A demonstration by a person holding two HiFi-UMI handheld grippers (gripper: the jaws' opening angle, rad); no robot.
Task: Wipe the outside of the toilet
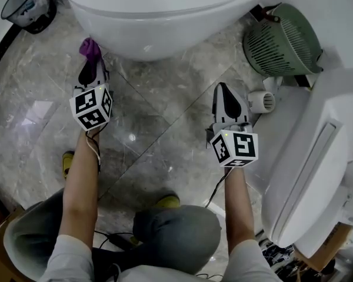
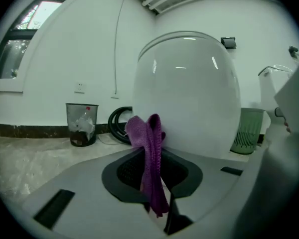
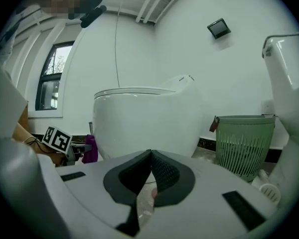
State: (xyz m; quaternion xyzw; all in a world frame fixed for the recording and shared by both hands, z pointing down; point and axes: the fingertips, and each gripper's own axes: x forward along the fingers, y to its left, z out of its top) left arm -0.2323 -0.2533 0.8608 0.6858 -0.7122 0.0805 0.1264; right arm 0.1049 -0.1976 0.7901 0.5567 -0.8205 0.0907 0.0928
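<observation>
Beside toilet [image 1: 165,16], purple cloth [image 1: 89,47] in left gripper [image 1: 93,65]

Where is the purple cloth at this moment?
In the head view the purple cloth is at the upper left, clamped in the left gripper, close beside the toilet bowl. I cannot tell whether it touches the bowl.

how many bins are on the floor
2: a black mesh bin left of the toilet, a green slatted bin on its right. More could be hidden.
</observation>
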